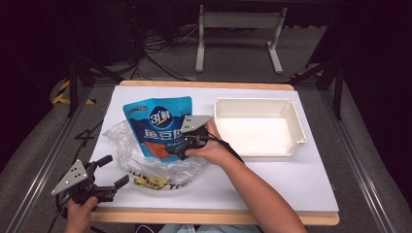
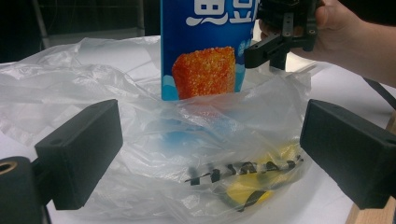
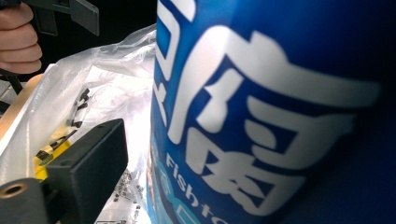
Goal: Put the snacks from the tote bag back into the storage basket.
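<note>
Dark room, cables and a table frame on the floor behind; white-topped table (image 1: 301,179) with a wood edge.

Left to right: left gripper (image 1: 110,172) sits at the near-left corner, jaws wide, nothing between them. Just ahead of it and to its right lies the clear plastic bag (image 1: 145,165), one, crumpled and mouth up, with a yellow packet (image 1: 150,181) low inside. One blue snack pouch (image 1: 158,128) stands with its long axis upright, bottom end already down in the bag mouth.

Right gripper (image 1: 179,149) is at the pouch's lower right edge. Its near jaw stands clear of the pouch face in the right gripper view; the far jaw is hidden, so I can't tell if it pinches or has let go.

Right of that gripper: one empty white tray (image 1: 296,124), well apart.

Key relation: pouch is straight above the bag opening, right hand nearer. Likely next move is pushing it down while the left gripper catches the bag rim.
</note>
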The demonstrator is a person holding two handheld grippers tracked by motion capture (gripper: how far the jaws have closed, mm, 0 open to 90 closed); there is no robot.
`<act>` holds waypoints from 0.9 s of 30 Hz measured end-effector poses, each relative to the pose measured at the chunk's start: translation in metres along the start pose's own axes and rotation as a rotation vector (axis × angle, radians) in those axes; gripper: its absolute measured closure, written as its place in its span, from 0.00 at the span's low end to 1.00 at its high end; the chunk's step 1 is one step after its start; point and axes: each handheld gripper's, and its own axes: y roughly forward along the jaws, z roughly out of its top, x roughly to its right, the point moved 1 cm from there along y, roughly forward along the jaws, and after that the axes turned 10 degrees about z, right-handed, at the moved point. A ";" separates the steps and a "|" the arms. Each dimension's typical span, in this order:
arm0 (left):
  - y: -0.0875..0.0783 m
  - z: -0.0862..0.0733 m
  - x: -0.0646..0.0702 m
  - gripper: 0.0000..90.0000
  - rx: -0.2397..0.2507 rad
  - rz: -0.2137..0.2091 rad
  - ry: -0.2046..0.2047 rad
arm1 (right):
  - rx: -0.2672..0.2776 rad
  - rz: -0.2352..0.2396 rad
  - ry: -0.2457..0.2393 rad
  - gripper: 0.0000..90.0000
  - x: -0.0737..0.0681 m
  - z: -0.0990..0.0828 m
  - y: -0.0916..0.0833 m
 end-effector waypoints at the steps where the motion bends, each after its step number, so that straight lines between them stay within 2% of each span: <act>1: 0.000 0.000 0.000 0.07 0.000 0.000 0.000 | 0.000 0.000 0.000 0.11 0.000 0.000 0.000; 2: 0.000 0.000 0.000 0.07 0.000 -0.001 -0.001 | -0.010 0.020 0.001 0.20 -0.001 0.000 0.000; 3: 0.000 0.000 0.000 0.07 0.000 -0.001 -0.001 | -0.019 0.034 0.003 0.24 -0.001 0.000 0.001; 5: 0.000 0.000 0.000 0.07 0.000 -0.001 -0.003 | -0.050 0.038 -0.023 0.36 -0.002 0.000 0.001; 11: 0.000 0.000 -0.001 0.07 0.000 0.001 -0.005 | -0.081 0.056 -0.043 0.50 0.000 0.003 -0.001; 15: 0.000 0.000 -0.001 0.07 0.001 0.001 -0.006 | -0.092 0.061 -0.047 0.54 0.000 0.004 -0.001; 19: 0.000 0.000 -0.001 0.07 0.009 0.003 -0.008 | -0.079 0.055 -0.018 0.54 0.001 0.002 -0.001; 27: 0.000 -0.001 -0.001 0.07 0.011 0.002 -0.010 | -0.092 0.048 -0.018 0.55 0.000 0.004 -0.001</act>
